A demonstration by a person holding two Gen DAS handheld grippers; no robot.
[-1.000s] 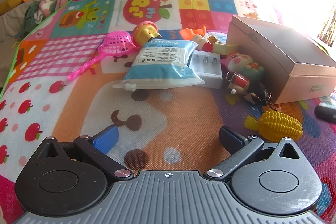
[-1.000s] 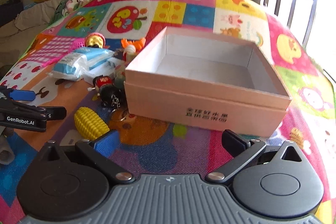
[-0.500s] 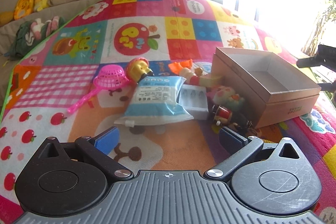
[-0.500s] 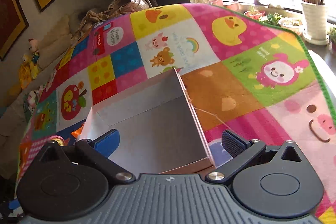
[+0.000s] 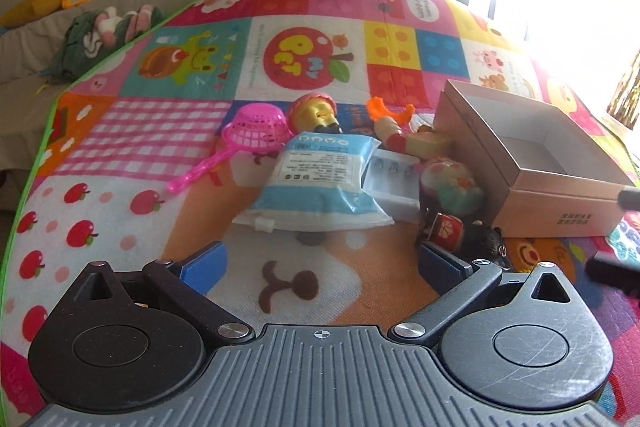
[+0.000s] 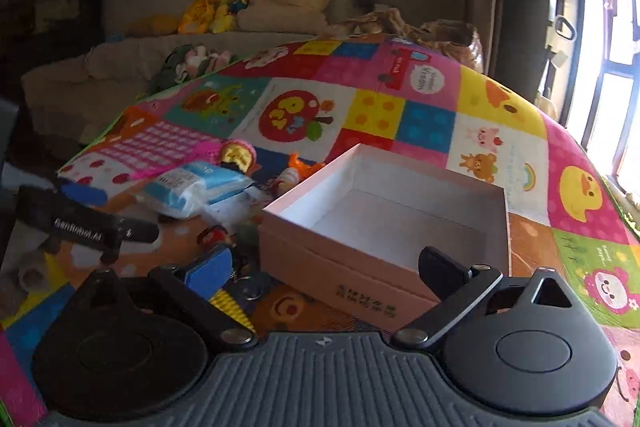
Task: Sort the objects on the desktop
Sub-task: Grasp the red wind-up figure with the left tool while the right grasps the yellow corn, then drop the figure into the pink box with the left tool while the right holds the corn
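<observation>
Both grippers hover over the bright play mat (image 5: 120, 155), and nothing is in the box (image 6: 384, 227) yet, so I'd say the sort is just starting. The left gripper (image 5: 320, 259) hangs with its jaws spread wide and empty, aimed down at the blue-and-white pouch (image 5: 316, 183) lying flat in the middle of the clutter. The right gripper (image 6: 324, 263) has its jaws well apart but closing, with nothing between them; its left finger sits over the yellow corn toy (image 6: 234, 307) and a keyring, its right finger over the box's near wall. The pile sits just left of the box: a pink strainer (image 5: 248, 139), a yellow-faced doll (image 5: 316, 111) partly under the pouch, a white tray (image 5: 390, 179), a pastel plush (image 5: 452, 187) and a small red figure (image 5: 446, 231) touching the box. To do this well, I'd take the loose outliers first; the corn looks firm and easy to pinch across its width. The pouch looks soft, so grab an edge, not the belly. Lift clear of the box wall before crossing it.
</observation>
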